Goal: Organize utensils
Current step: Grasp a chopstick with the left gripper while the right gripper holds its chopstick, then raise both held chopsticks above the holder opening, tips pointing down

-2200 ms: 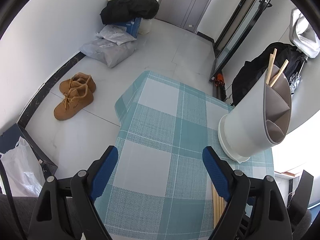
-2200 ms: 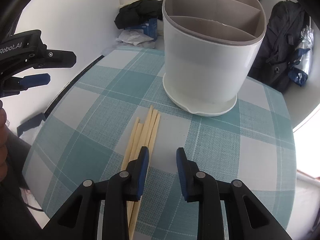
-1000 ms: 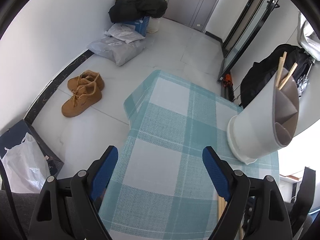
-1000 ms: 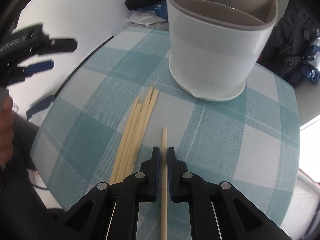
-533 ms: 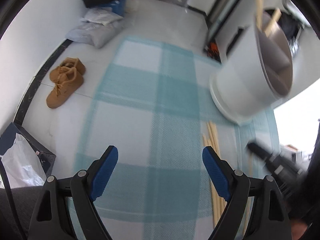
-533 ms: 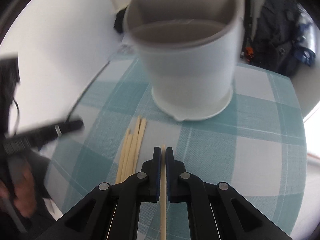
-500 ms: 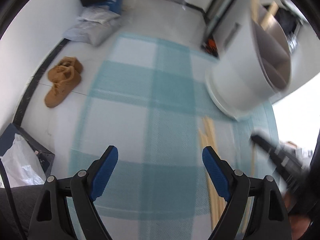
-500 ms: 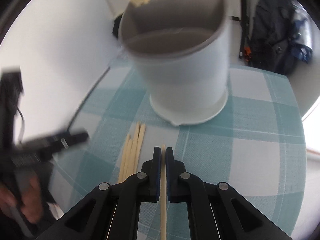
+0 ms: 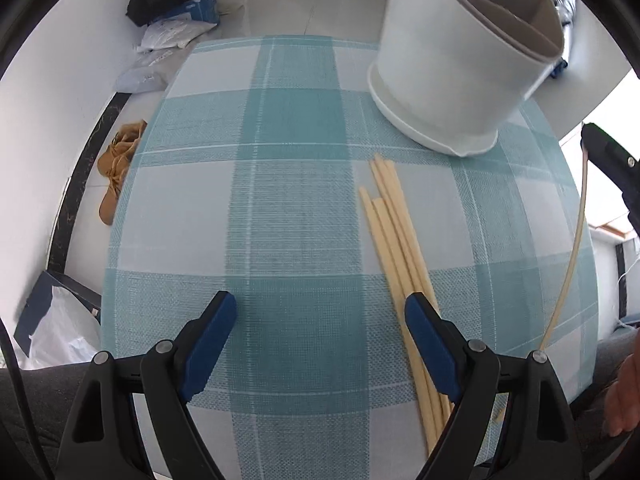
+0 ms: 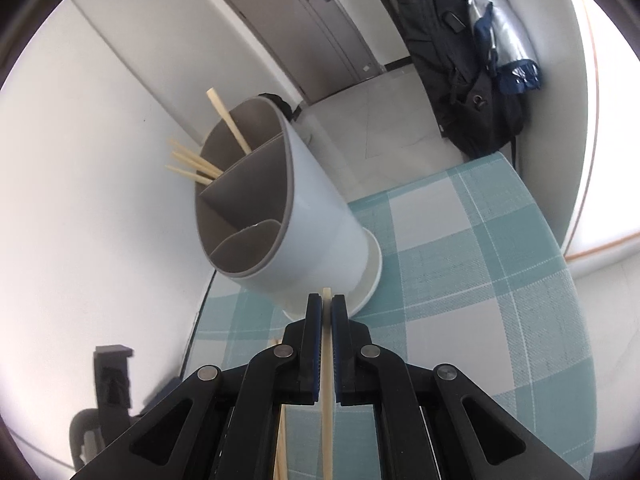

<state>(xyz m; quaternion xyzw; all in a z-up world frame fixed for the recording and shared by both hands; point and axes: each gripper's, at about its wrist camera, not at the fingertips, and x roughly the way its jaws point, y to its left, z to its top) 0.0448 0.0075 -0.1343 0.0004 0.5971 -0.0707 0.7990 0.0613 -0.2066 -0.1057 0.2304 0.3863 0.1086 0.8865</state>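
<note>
A white utensil holder (image 9: 452,68) with grey dividers stands at the far right of the teal checked table (image 9: 280,200). Several wooden chopsticks (image 9: 400,256) lie in a bundle in front of it. My left gripper (image 9: 320,336) hangs open above the cloth, its right finger over the bundle's near end. In the right wrist view my right gripper (image 10: 326,312) is shut on a single chopstick (image 10: 327,380), lifted off the table and aimed at the holder (image 10: 296,216). Several chopsticks (image 10: 200,164) stand in the holder's far compartment. The held chopstick (image 9: 568,264) also shows at the left wrist view's right edge.
Tan shoes (image 9: 118,164), bags (image 9: 160,44) and a dark jacket lie on the floor beyond the table's left edge. A black backpack (image 10: 468,72) leans on the wall past the table. A person's hand (image 9: 624,400) shows at the lower right.
My right gripper has risen with the chopstick and rolled, so the holder now looks tilted. My left gripper has swung over the table toward the chopstick bundle and stayed open.
</note>
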